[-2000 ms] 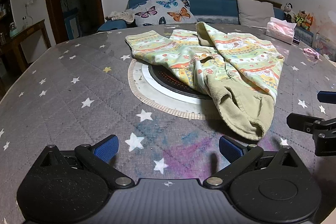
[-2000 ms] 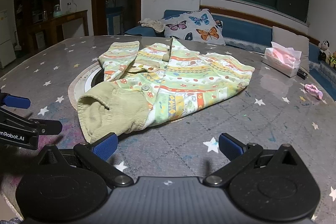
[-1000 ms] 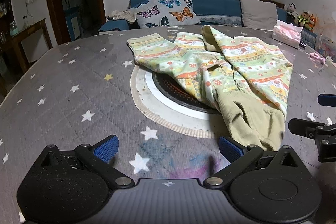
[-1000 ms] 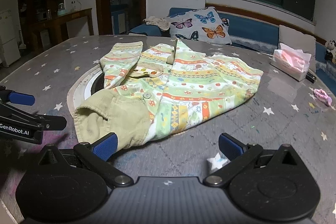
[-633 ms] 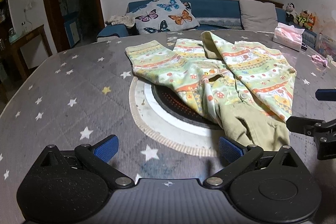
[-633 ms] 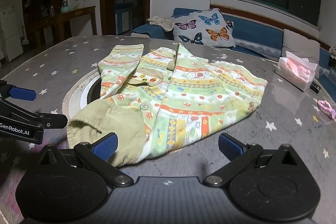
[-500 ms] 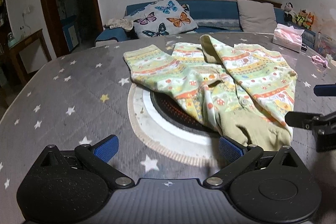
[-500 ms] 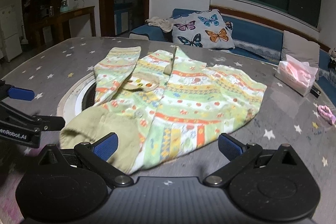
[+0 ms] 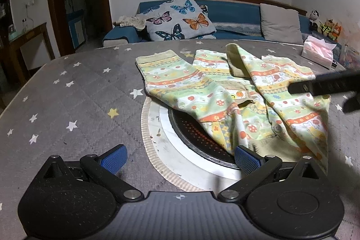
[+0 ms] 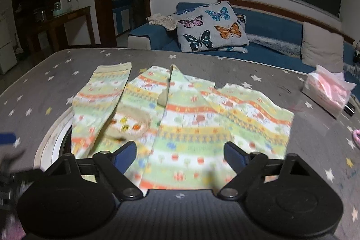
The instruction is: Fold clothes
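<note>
A child's green, yellow and orange patterned jacket (image 9: 236, 91) with khaki corduroy lining lies crumpled on the grey star-print table, partly over the round hotplate (image 9: 186, 141). It also shows in the right wrist view (image 10: 191, 118), one sleeve stretched toward the far left. My left gripper (image 9: 180, 159) is open and empty, low at the jacket's near left edge. My right gripper (image 10: 180, 154) is open and empty, directly over the jacket's near hem. One right finger shows as a dark bar in the left wrist view (image 9: 326, 84).
A pink tissue box (image 10: 328, 91) stands at the table's right side, with a small pink item (image 10: 356, 137) near the right edge. A blue sofa with a butterfly cushion (image 10: 211, 28) lies beyond the table. A wooden side table (image 10: 58, 24) stands far left.
Both grippers have moved forward over the table toward the jacket. The right gripper has risen and now hovers over the near hem. The jacket has not shifted.
</note>
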`<control>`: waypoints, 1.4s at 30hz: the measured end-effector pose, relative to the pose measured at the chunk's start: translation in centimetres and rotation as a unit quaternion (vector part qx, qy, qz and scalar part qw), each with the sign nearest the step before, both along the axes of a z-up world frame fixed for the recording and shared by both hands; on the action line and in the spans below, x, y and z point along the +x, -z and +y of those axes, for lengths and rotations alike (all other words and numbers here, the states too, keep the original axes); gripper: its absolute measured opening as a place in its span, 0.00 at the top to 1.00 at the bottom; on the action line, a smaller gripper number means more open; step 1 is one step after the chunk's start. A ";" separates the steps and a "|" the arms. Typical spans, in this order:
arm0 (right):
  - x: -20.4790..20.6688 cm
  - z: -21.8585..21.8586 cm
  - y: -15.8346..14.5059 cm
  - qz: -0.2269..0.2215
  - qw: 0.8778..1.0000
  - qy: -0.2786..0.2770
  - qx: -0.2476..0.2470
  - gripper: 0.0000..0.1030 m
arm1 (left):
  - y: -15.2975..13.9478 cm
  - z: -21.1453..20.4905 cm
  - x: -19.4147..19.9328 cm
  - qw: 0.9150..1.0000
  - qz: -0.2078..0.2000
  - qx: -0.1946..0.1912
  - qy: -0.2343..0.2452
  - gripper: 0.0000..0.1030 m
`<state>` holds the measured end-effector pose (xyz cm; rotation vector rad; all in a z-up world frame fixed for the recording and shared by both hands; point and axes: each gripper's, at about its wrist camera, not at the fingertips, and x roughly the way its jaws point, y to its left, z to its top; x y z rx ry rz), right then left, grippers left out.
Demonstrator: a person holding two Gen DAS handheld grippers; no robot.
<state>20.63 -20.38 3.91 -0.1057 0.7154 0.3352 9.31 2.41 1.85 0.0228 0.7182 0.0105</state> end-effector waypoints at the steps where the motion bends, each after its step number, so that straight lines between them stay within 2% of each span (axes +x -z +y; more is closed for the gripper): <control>1: 0.9 0.3 -0.1 0.004 1.000 0.002 0.003 0.21 | 0.1 0.2 0.1 1.000 0.001 -0.002 -0.001 0.00; 3: 2.6 0.9 -0.2 0.006 1.000 0.003 0.003 0.26 | 0.2 0.5 0.3 1.000 0.003 -0.005 -0.003 0.00; 14: 11.3 5.5 0.5 -0.008 0.999 -0.002 -0.045 0.40 | 0.7 2.2 1.6 0.999 0.017 -0.018 -0.024 0.00; 17: 13.3 6.0 1.3 -0.001 0.999 -0.002 -0.054 0.51 | 0.9 2.4 2.0 0.999 0.022 -0.019 -0.029 0.00; 19: 14.3 5.9 1.9 0.011 0.999 0.000 -0.052 0.63 | 1.0 2.5 2.3 0.999 0.025 -0.022 -0.031 0.00; 21: 14.7 5.6 2.2 0.020 0.999 0.003 -0.049 0.83 | 1.1 2.6 2.4 0.999 0.027 -0.023 -0.031 0.00; 24: 14.4 4.5 1.8 0.015 0.999 0.013 -0.049 0.95 | 1.2 2.5 2.4 0.999 0.028 -0.024 -0.030 0.00; 27: 13.5 2.8 0.6 0.004 0.999 0.030 -0.041 0.98 | 1.1 2.1 2.4 0.999 0.028 -0.027 -0.027 0.00; 35: 9.1 -4.3 -3.7 -0.027 0.996 0.086 -0.024 0.99 | 0.2 0.0 1.7 0.999 0.014 -0.028 -0.004 0.00; 38: 8.2 -5.7 -4.2 -0.025 0.996 0.081 -0.018 0.95 | -0.3 -1.0 1.5 1.000 0.007 -0.027 0.005 0.00; 42: 8.4 -4.9 -3.7 -0.009 0.998 0.056 0.002 0.91 | -0.6 -2.1 1.3 1.000 0.003 -0.026 0.017 0.00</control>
